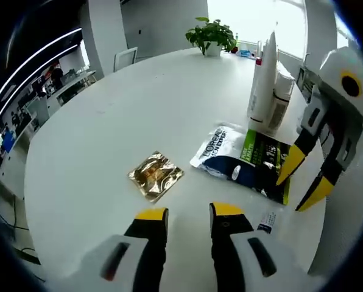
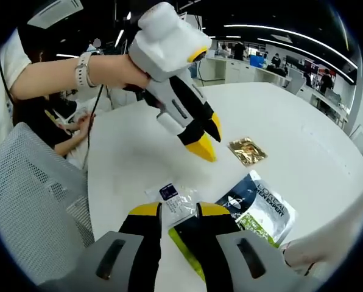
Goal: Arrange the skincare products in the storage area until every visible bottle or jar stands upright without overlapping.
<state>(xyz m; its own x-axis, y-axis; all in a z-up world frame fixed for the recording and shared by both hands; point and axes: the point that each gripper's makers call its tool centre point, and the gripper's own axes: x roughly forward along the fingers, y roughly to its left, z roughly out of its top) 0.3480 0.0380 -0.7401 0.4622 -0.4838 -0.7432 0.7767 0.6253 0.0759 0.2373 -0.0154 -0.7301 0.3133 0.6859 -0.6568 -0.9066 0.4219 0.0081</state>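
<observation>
Approach step judged in hand. L'Oréal sachet [image 1: 245,159] flat (gold packet [image 1: 156,175] beside it), white tubes [image 1: 268,91] upright beyond. Left gripper [image 1: 188,214] narrowly parted, empty; right gripper [image 2: 179,210] likewise. Next: grasp sachet.

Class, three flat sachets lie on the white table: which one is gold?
The gold foil sachet, lying alone left of the printed L'Oreal sachet; the small clear sachet has a dark label.

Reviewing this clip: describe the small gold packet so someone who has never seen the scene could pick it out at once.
Start from the big round white table. The gold foil sachet lies flat on it, apart from the other items, just ahead of the left gripper. Its neighbour, the L'Oreal pouch, is larger and printed in white, blue and green; the sachet is small, square, crinkled and shiny gold all over.
</observation>
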